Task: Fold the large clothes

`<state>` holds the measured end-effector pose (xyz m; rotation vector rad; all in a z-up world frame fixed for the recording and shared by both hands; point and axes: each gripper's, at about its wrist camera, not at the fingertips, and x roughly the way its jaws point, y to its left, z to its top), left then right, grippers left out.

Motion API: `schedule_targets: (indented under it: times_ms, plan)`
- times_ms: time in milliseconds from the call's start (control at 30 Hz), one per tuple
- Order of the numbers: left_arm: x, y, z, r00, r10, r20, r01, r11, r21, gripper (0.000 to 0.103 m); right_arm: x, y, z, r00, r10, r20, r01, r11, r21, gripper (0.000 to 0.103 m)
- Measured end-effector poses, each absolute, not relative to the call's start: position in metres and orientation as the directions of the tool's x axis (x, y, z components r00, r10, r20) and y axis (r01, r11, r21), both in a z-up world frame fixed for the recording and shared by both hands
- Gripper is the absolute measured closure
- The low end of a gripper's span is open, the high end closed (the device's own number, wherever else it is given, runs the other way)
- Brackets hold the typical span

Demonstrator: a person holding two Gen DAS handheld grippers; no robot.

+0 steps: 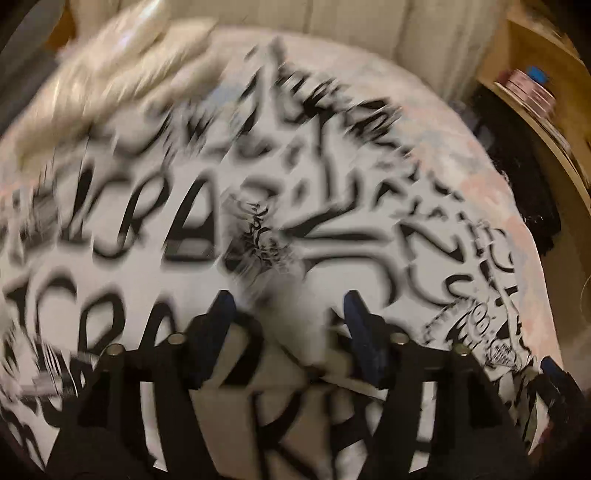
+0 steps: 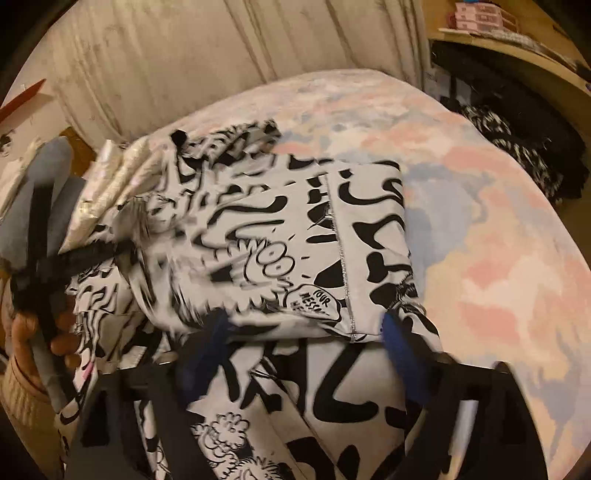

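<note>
Right wrist view: right gripper [image 2: 306, 332] spread wide over folded garment [image 2: 295, 236] on bed [image 2: 498, 240]; left gripper [image 1: 290, 310] parted, empty, above it.

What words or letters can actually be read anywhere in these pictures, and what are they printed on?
"YOUR MESS…" in a speech bubble on the black-and-white garment; the rest of the bubble is hidden by a fold.
Large black letters on the garment in the left wrist view: too blurred to read for certain.
Pink boxes on the wooden shelf: print too small to read.
</note>
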<state>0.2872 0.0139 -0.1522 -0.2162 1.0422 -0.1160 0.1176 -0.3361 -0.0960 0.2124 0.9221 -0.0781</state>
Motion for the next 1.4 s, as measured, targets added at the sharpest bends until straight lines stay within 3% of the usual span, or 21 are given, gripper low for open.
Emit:
schedule_targets:
  times_ms: [200,567,633,667,733,767,833,867,900,967,1133,1233,1333,1367,1400]
  plan:
    - [0.281,0.055,-0.168,0.444,-0.336,-0.83,-0.037,0.919,-0.392,0.036,0.132,-0.346,-0.099,0.538,-0.003,-0.843,0.164,0.981,0.102,0.009]
    - [0.333,0.042,-0.182,0.406,-0.331,-0.852,0.042,0.938,-0.344,0.034,0.233,-0.424,-0.117,0.496,0.031,-0.868,0.264,0.947,0.184,0.009]
    - [0.34,0.038,-0.181,0.416,-0.332,-0.847,0.053,0.938,-0.341,0.044,0.258,-0.443,-0.131,0.481,0.016,-0.876,0.295,0.938,0.179,0.01]
    - [0.344,0.035,-0.181,0.416,-0.328,-0.848,0.056,0.94,-0.336,0.058,0.269,-0.451,-0.138,0.477,0.017,-0.879,0.305,0.934,0.184,0.012]
    - [0.351,0.03,-0.18,0.425,-0.294,-0.856,0.049,0.952,-0.303,0.078,0.291,-0.467,-0.155,0.46,0.039,-0.887,0.341,0.914,0.218,0.025]
    - [0.355,0.026,-0.178,0.435,-0.273,-0.858,0.056,0.959,-0.277,0.092,0.297,-0.472,-0.163,0.448,0.067,-0.891,0.348,0.905,0.243,0.039]
    - [0.36,0.022,-0.173,0.458,-0.257,-0.851,0.074,0.965,-0.252,0.095,0.304,-0.477,-0.17,0.449,0.093,-0.889,0.341,0.902,0.267,0.059]
    - [0.363,0.019,-0.166,0.484,-0.248,-0.839,0.088,0.968,-0.235,0.096,0.308,-0.476,-0.168,0.458,0.09,-0.884,0.324,0.909,0.26,0.081]
    - [0.364,0.016,-0.159,0.518,-0.236,-0.822,0.1,0.971,-0.215,0.096,0.309,-0.474,-0.161,0.478,0.038,-0.877,0.322,0.922,0.215,0.092]
    - [0.366,0.012,-0.149,0.568,-0.217,-0.794,0.115,0.976,-0.184,0.096,0.303,-0.469,-0.145,0.563,-0.01,-0.826,0.299,0.934,0.193,0.101]
    - [0.375,0.001,-0.172,0.519,-0.151,-0.841,0.113,0.988,-0.107,0.094,0.312,-0.468,-0.167,0.494,-0.052,-0.868,0.332,0.934,0.133,0.101]
    - [0.369,0.003,-0.18,0.509,-0.126,-0.851,0.111,0.991,-0.08,0.085,0.309,-0.467,-0.163,0.478,-0.052,-0.877,0.345,0.929,0.133,0.095]
    - [0.359,0.007,-0.171,0.499,-0.123,-0.858,0.128,0.989,-0.068,0.061,0.297,-0.459,-0.144,0.492,-0.057,-0.869,0.335,0.933,0.128,0.07]
    - [0.354,0.008,-0.165,0.512,-0.12,-0.85,0.134,0.989,-0.059,0.053,0.288,-0.451,-0.134,0.5,-0.077,-0.863,0.332,0.937,0.109,0.053]
    - [0.347,0.009,-0.157,0.532,-0.119,-0.838,0.146,0.988,-0.048,0.052,0.283,-0.445,-0.125,0.51,-0.089,-0.856,0.324,0.941,0.095,0.037]
